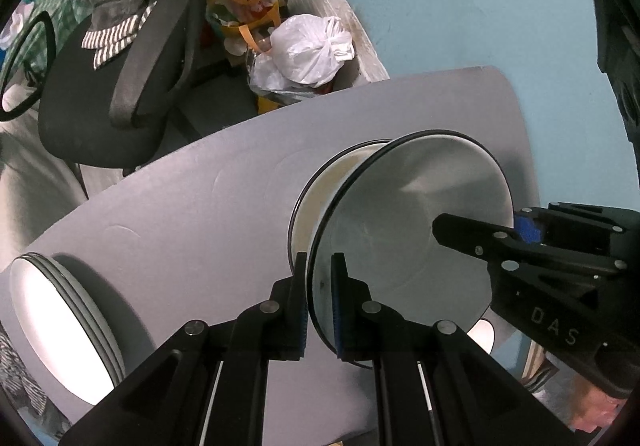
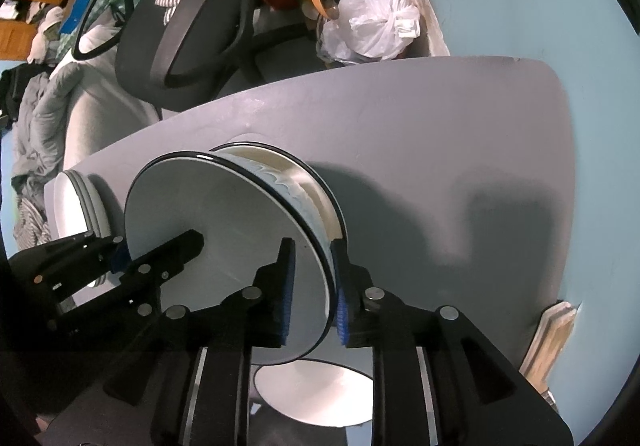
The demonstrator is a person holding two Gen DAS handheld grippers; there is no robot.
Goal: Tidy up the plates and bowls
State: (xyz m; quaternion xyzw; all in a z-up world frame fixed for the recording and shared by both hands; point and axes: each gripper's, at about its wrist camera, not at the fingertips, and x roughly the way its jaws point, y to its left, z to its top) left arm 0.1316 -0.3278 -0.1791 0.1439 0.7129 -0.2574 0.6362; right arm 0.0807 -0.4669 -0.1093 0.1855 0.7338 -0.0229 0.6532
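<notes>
Step in hand, by the look of it: seating a black-rimmed bowl [image 1: 412,214] into a second bowl [image 1: 320,182] on the grey table [image 1: 200,198], both tools at the upper rim on opposite sides. Nested stack near table centre, upper bowl riding slightly proud of the lower one, its rim plainly above the other's. Left gripper [image 1: 320,294] clamped on the near rim, blue pads [image 1: 335,310] pressed to either face of the wall, narrow gap filled by the bowl edge. Right gripper [image 2: 314,286] straddling the opposite rim; jaws parted wider than the wall, outer pad [image 2: 343,310] close to the outside, inner pad standing off the inner face, so no firm pinch there. Reads as a release on the right side, left side yet to let go. Both tools aimed steeply downward at the table, nearly plumb, each visible in the other's view reaching in from the side. Stack of plates [image 1: 60,330] at the table's left edge, well apart from the bowls; another white dish [image 2: 316,394] low in the right view, under the tool, partly hidden. Next move likely calls for: loosening the left grip, lifting both tools straight up clear of the rim without dragging the upper bowl. Office chair [image 1: 120,58] beyond the table, out of play.
</notes>
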